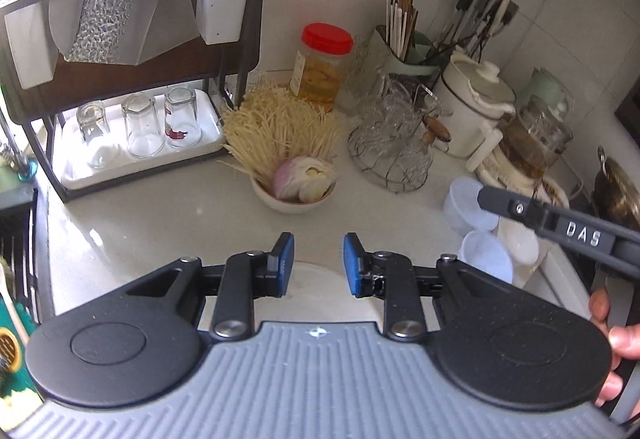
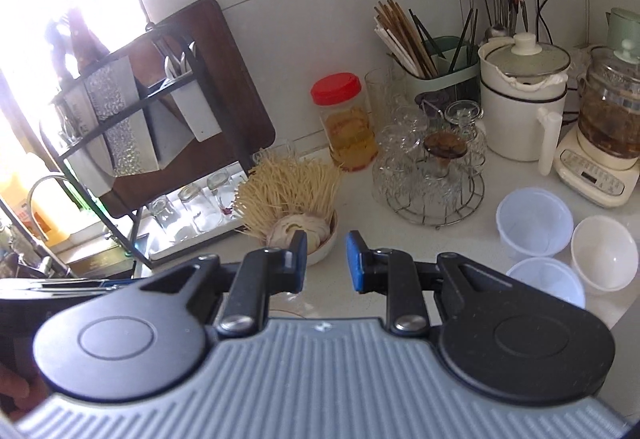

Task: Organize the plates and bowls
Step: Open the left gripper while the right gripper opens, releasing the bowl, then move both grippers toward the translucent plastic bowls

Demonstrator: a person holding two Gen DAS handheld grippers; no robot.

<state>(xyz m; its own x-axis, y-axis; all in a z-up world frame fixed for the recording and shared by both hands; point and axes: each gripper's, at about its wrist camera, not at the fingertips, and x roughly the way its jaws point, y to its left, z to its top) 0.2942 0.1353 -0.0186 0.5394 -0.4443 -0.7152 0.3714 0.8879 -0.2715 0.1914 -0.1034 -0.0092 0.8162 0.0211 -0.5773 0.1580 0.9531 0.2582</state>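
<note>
Three small bowls sit clustered near the right edge of the bench: a bluish bowl at the back, a second bluish bowl in front of it, and a white bowl to their right. The right gripper hovers with jaws spread and empty, the bowls lying off to its right. The left gripper, also spread and empty, is farther from them, so I'd expect the right hand to reach first.
</note>
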